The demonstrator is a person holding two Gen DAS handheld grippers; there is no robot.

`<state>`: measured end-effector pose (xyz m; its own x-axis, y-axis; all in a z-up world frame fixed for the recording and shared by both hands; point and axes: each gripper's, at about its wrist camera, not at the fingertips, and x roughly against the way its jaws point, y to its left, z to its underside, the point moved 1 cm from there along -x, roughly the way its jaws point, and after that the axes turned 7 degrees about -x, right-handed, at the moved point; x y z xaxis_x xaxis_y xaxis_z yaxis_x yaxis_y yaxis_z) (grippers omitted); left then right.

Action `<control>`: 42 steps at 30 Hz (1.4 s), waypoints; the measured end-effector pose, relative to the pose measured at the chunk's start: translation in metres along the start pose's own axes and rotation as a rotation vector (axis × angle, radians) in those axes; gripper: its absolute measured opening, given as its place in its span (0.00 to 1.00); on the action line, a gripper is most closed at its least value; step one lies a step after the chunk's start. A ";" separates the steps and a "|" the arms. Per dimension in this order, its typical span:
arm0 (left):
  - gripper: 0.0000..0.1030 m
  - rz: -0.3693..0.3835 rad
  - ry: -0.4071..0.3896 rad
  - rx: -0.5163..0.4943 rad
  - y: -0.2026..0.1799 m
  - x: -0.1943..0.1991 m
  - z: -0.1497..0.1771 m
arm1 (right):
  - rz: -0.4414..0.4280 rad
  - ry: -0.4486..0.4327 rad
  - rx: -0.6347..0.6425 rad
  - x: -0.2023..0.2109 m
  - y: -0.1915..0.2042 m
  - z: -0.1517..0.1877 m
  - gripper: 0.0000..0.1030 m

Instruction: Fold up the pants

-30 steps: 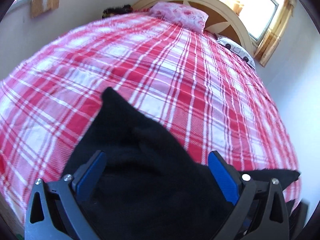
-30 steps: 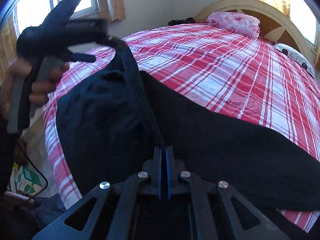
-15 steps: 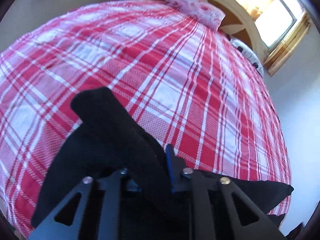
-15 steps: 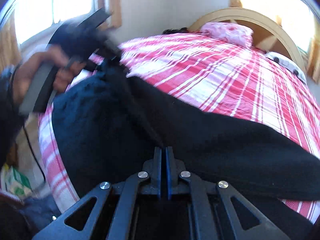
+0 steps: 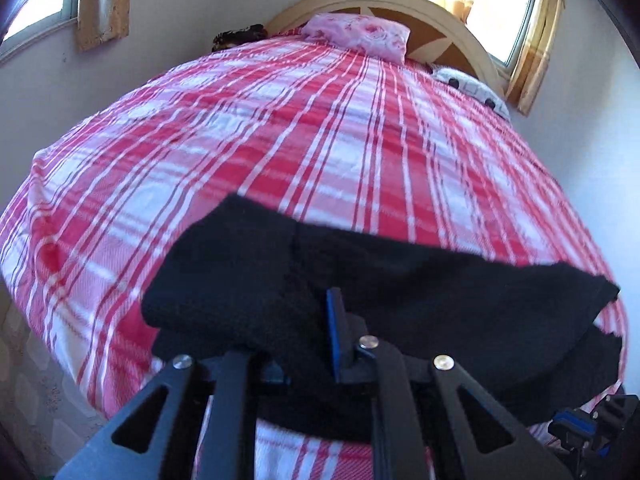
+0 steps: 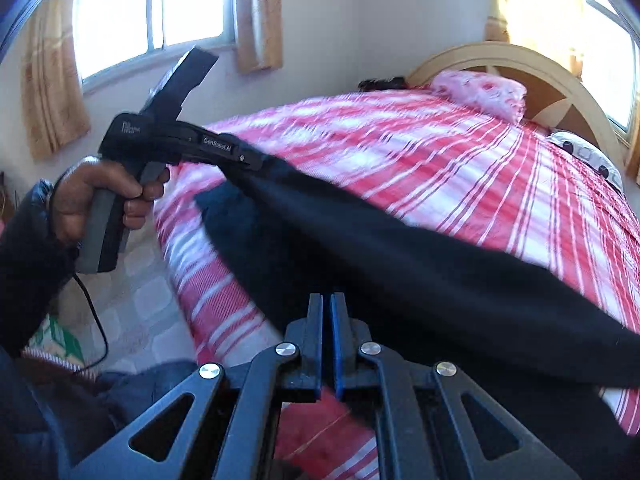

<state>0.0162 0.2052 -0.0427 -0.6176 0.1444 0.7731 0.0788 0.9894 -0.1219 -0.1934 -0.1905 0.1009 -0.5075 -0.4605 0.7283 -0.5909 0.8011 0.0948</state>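
Both grippers pinch the black pants (image 5: 420, 292). Left gripper (image 5: 304, 332), at the lower centre of its view, is clamped on a bunched fold; right gripper (image 6: 329, 320) has its jaws pressed together on the fabric edge. Stretched between them, the pants hang over the red plaid bedspread (image 5: 320, 140), a hand (image 6: 96, 196) at mid left.
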 end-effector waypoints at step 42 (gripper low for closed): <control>0.16 0.021 -0.035 0.137 0.032 0.017 -0.006 | 0.195 -0.540 -1.153 0.186 -0.293 0.112 0.03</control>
<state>0.0125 0.2391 -0.0297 -0.6439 0.1625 0.7476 -0.0141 0.9745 -0.2239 -0.1853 -0.5535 0.1330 -0.8717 -0.1777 0.4566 0.2647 0.6134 0.7441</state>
